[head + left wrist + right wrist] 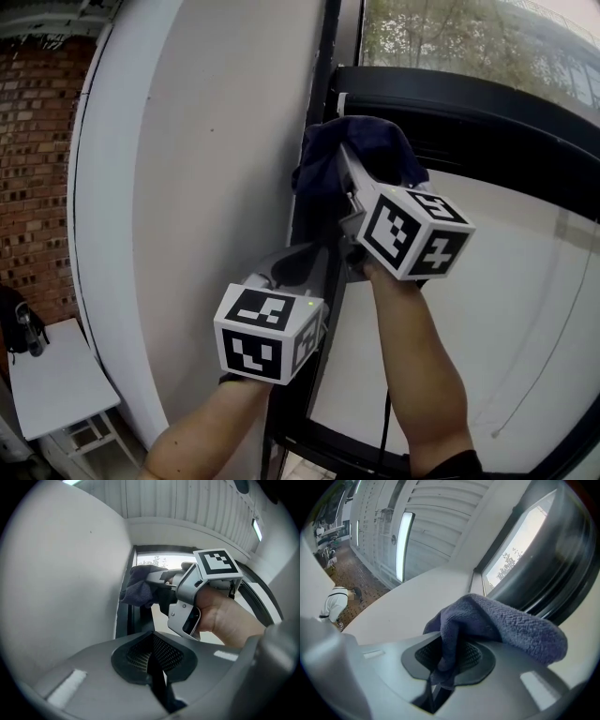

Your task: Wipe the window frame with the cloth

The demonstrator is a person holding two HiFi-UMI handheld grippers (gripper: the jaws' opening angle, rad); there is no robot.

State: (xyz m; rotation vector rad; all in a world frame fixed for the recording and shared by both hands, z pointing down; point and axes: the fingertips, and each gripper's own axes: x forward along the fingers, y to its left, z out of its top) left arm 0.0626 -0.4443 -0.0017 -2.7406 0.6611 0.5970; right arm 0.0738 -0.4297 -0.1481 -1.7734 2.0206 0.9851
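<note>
Dark blue terry cloth [506, 625] pinched by one fold in the right gripper [443, 665], bunched ahead of its jaws at the black window frame [325, 75]. Left gripper [152, 663] below, closed and empty. Could pull free if dragged hard.

The cloth [323, 164], between the right gripper's [440, 665] jaws, rests against the window frame [328, 56], with the wall [206, 169] to its left and the left gripper [153, 663] below.
</note>
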